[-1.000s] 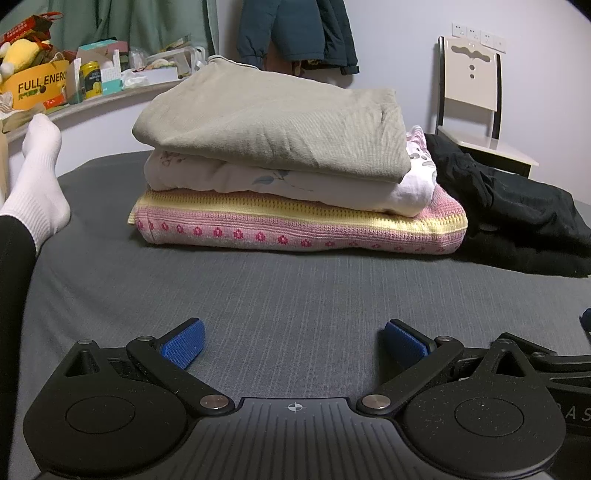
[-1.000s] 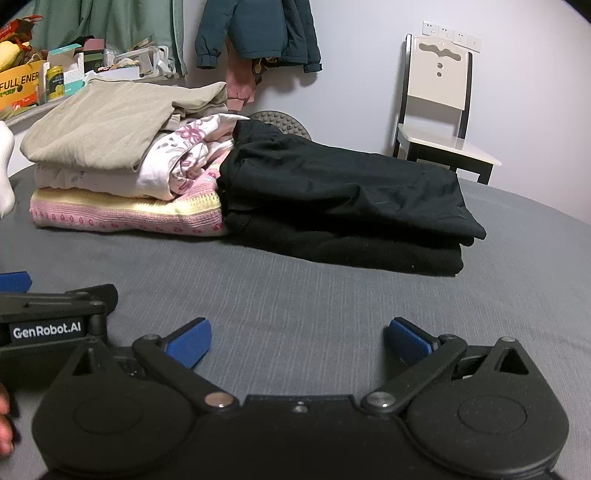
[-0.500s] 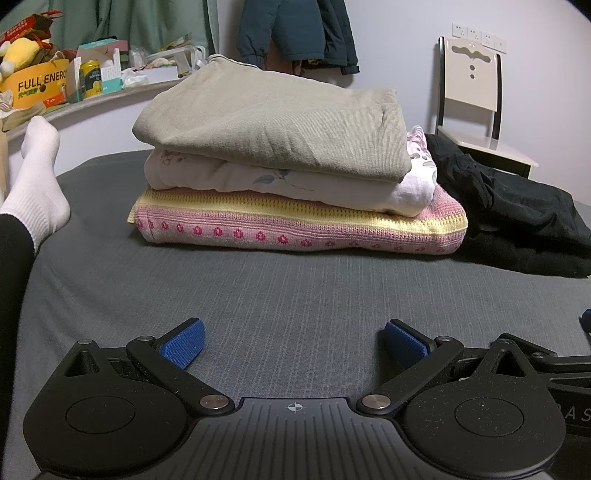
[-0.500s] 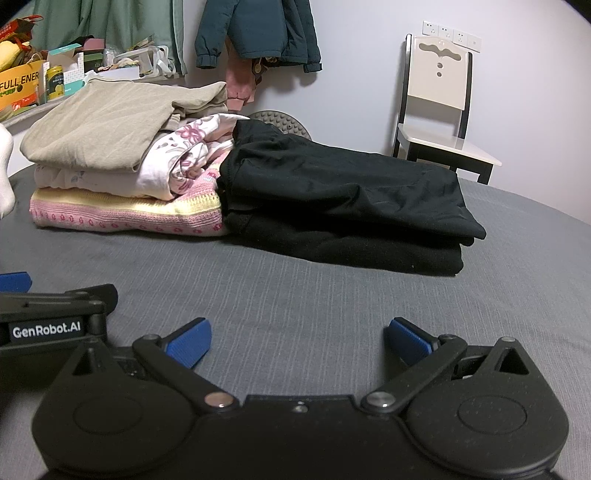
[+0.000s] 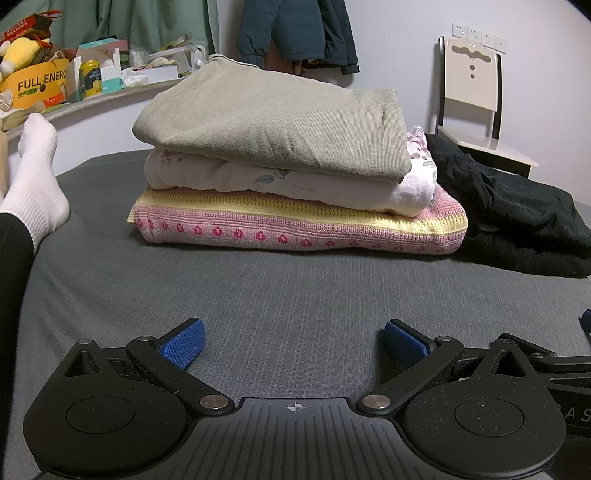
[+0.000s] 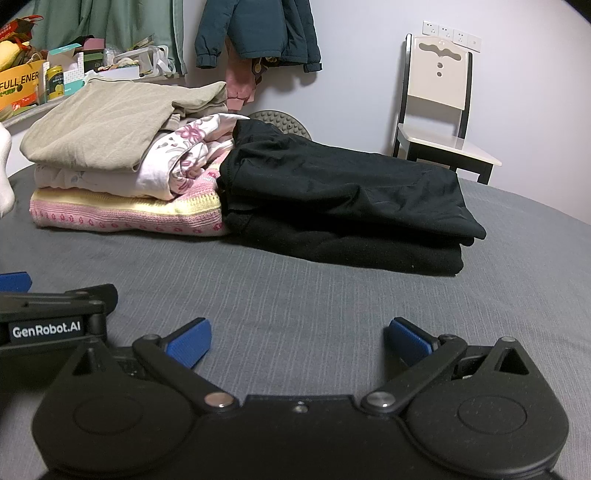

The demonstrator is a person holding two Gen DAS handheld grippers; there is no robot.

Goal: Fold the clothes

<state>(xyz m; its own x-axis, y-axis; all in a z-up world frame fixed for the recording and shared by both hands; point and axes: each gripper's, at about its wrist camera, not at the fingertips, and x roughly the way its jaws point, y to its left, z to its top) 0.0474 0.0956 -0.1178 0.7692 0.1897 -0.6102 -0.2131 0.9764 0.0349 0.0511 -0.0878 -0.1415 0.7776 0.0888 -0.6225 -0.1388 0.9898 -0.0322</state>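
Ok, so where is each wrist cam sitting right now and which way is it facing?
Left wrist: low over the grey bed, facing the beige-white-pink stack; shows the left gripper, jaws open, and a white-socked foot.
Right wrist: low over the bed to its right, facing the black pile; shows the right gripper, jaws open, with the left gripper's body at the left edge.
Shared: both piles, the chair, the hanging dark jacket.
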